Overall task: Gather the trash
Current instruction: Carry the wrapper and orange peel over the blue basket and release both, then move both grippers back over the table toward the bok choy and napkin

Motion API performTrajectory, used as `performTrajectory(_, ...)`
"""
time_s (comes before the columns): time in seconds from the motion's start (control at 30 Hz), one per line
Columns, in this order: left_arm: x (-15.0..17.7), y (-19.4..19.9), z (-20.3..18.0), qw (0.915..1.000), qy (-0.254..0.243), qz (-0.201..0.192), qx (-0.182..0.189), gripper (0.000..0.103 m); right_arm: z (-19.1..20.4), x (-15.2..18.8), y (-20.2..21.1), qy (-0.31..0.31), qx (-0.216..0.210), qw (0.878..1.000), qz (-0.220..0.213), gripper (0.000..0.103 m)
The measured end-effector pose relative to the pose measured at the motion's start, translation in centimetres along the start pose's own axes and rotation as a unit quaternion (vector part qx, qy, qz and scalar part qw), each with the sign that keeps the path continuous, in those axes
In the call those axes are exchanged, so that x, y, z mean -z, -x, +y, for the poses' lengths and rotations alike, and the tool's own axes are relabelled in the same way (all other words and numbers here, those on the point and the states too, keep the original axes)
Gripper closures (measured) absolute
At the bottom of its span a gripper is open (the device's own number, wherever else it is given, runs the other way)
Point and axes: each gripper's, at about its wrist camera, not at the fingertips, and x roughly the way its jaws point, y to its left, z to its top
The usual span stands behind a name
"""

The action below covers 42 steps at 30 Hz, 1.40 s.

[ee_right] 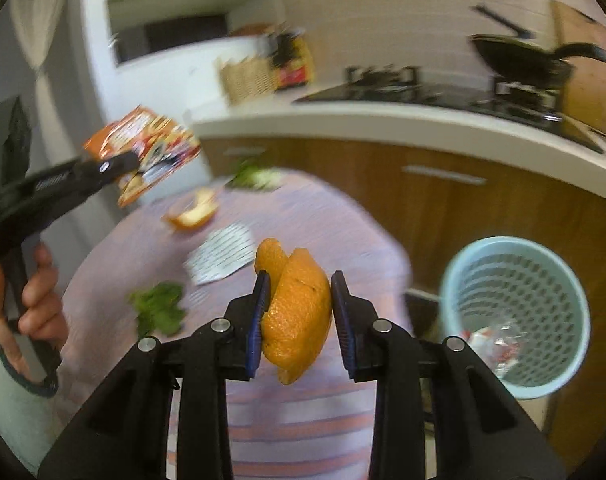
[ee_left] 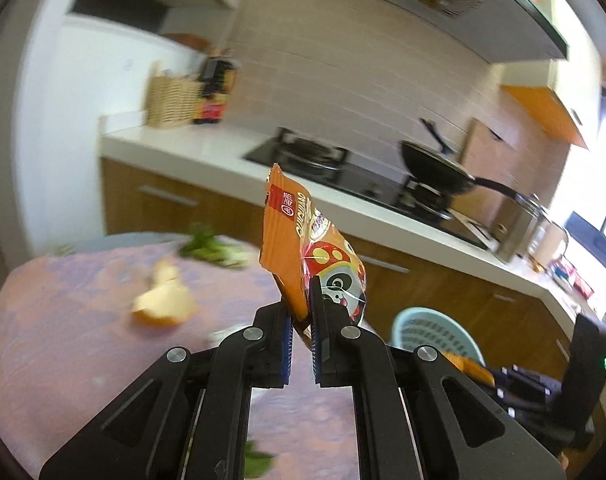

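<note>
My left gripper [ee_left: 301, 312] is shut on an orange snack wrapper [ee_left: 299, 248] and holds it up above the round table [ee_left: 63, 320]. It also shows in the right wrist view [ee_right: 129, 168] with the wrapper [ee_right: 151, 148]. My right gripper [ee_right: 299, 308] is shut on an orange peel [ee_right: 299, 312], above the table [ee_right: 303, 420]. A light blue mesh bin [ee_right: 515, 320] stands on the floor to the right, with wrappers inside; it shows in the left wrist view too [ee_left: 435, 332].
On the table lie another orange peel [ee_right: 193, 212], a printed paper scrap [ee_right: 223, 254] and green leaf bits [ee_right: 159, 308], [ee_right: 255, 178]. Behind is a kitchen counter [ee_right: 383, 124] with a stove, a black pan [ee_right: 523, 60] and a wicker basket [ee_right: 247, 76].
</note>
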Motion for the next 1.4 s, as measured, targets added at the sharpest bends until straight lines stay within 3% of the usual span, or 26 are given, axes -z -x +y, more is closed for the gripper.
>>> performTrajectory(0.27,-0.2,-6.8,-10.3,0.9955,-0.065,0.040,0.055,0.097,-11.6,-0.6,2.7,-0.098,0.063,0.993,-0.034,0.075)
performTrajectory(0.53,2.4,-15.3,-18.4,0.9838,-0.112,0.108,0.090,0.097,-20.2,1.5,0.6,-0.178,0.109,0.978,-0.013,0.075)
performTrajectory(0.77,5.1,-20.6,-21.9,0.9722,-0.134,0.164,0.100,0.097,-23.6,3.2,-3.1,-0.215,0.112,0.970,0.026,0.074)
performTrajectory(0.87,6.1,-22.3,-22.8,0.9674,-0.144,0.182,0.101,0.097,-24.7,3.7,-3.7,-0.230,0.114,0.966,0.033,0.061)
performTrajectory(1.13,8.5,-25.8,-24.8,0.9560,-0.156,0.222,0.112,0.097,-27.5,4.7,-2.2,-0.260,0.122,0.958,0.016,0.057)
performTrajectory(1.2,9.3,-26.7,-25.6,0.9505,-0.162,0.239,0.115,0.083,-27.8,4.8,-1.9,-0.265,0.125,0.956,0.013,0.057)
performTrajectory(1.23,9.8,-27.1,-25.8,0.9483,-0.165,0.248,0.111,0.062,-28.0,4.9,-1.5,-0.267,0.126,0.955,0.011,0.057)
performTrajectory(1.27,10.2,-27.3,-26.0,0.9486,-0.169,0.246,0.106,0.055,-28.0,4.9,-1.3,-0.267,0.126,0.955,0.010,0.057)
performTrajectory(1.4,10.9,-26.7,-26.3,0.9475,-0.192,0.239,0.090,0.055,-28.0,4.8,-0.2,-0.267,0.129,0.955,0.003,0.057)
